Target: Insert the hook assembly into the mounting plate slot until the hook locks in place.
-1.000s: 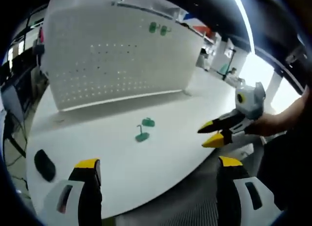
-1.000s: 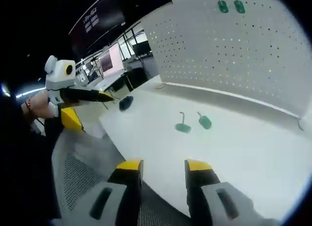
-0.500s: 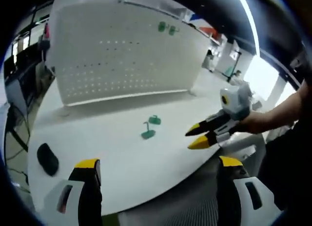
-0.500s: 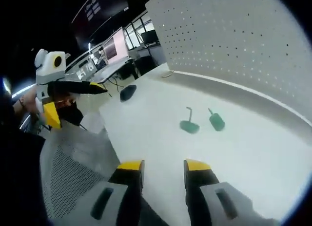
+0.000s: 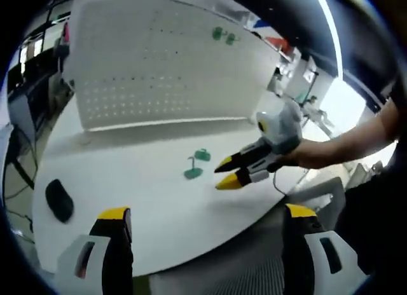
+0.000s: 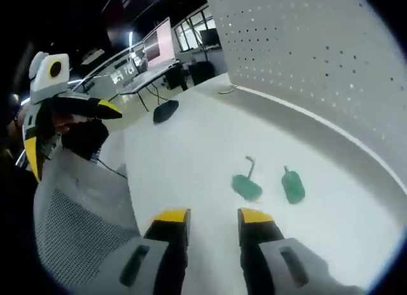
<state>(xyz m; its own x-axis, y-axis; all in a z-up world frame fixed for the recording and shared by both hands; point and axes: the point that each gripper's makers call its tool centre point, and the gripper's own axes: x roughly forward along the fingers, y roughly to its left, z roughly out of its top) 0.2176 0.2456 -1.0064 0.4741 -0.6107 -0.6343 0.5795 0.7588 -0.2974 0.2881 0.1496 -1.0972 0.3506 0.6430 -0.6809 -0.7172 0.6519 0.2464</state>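
So I'm looking at a white table [image 5: 159, 199] with a rounded front edge. Two small green pieces sit on it near the middle, just beside each other: a hook piece with a thin bent rod [image 6: 245, 184] and a flat green tab [image 6: 293, 186]. A dark mouse-shaped thing [image 5: 59, 200] lies near the table's edge, well apart from them. A white pegboard [image 5: 152, 66] stands upright along the back.
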